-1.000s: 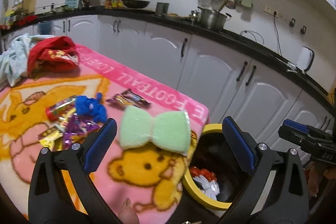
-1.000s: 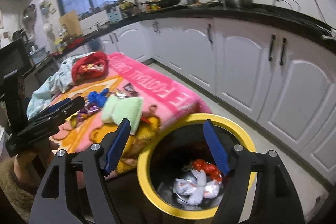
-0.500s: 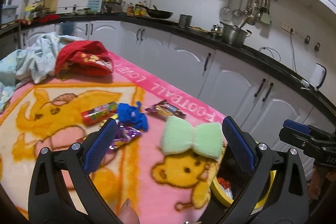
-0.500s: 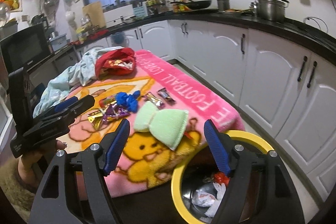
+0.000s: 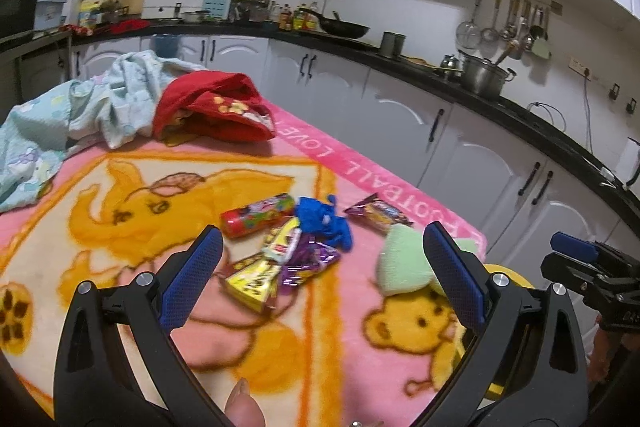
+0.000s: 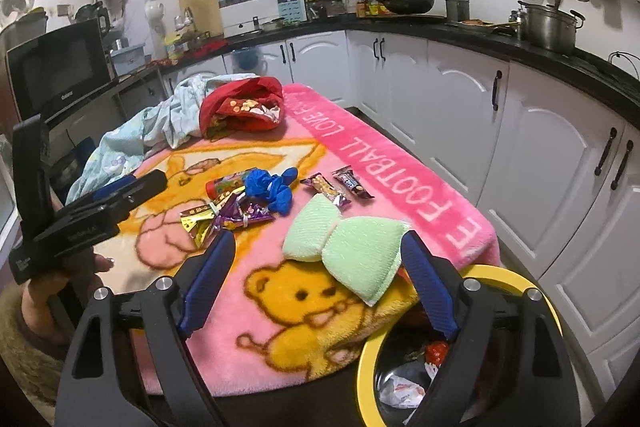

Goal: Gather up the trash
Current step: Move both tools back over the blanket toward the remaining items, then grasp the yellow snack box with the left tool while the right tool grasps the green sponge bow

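2 grippers: left gripper (image 5: 320,283) spread, empty; right gripper (image 6: 316,285) just widening, empty.
Wrappers: crinkled foil wrappers (image 5: 276,263) at 12 o'clock of left.

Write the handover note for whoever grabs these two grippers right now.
Left gripper: open, empty, over the pink blanket.
Right gripper: jaws just opened wider, empty, near the green sponge.
On the blanket: red candy tube, blue glove, foil wrappers, two snack bars.
Done: some trash lies in the yellow-rimmed bin.
Left: bin the remaining wrappers.
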`<state>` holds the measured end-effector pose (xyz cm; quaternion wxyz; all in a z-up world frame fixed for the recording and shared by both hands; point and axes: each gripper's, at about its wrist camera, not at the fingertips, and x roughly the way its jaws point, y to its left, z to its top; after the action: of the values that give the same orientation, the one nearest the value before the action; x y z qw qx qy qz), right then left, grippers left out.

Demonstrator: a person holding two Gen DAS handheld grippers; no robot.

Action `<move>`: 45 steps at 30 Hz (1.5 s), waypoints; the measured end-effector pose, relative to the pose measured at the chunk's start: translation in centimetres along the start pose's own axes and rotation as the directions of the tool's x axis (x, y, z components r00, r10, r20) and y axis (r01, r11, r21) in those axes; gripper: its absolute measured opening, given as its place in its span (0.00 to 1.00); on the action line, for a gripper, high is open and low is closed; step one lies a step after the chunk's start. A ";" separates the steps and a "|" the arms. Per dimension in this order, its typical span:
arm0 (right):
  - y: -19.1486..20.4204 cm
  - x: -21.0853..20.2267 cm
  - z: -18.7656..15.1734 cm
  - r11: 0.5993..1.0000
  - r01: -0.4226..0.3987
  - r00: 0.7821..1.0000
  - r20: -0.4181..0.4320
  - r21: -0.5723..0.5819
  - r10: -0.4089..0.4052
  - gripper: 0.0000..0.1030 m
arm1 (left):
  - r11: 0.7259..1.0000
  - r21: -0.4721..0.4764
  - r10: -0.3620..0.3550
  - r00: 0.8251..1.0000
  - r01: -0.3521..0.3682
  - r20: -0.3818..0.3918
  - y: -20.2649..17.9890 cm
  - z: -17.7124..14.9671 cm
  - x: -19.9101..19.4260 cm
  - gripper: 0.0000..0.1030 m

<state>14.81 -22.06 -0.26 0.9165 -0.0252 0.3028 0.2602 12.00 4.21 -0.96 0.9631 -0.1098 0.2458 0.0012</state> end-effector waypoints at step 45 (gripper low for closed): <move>-4.5 10.9 -1.3 0.994 -0.031 0.981 -0.189 0.100 0.050 0.43 | 0.993 -0.077 -0.115 0.935 0.094 -0.335 7.7 -4.2 9.3 0.44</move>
<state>23.78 -21.20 -8.04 0.8778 0.0005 0.4024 0.2600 17.79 10.33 -10.58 0.9014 -0.1500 0.4016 -0.0614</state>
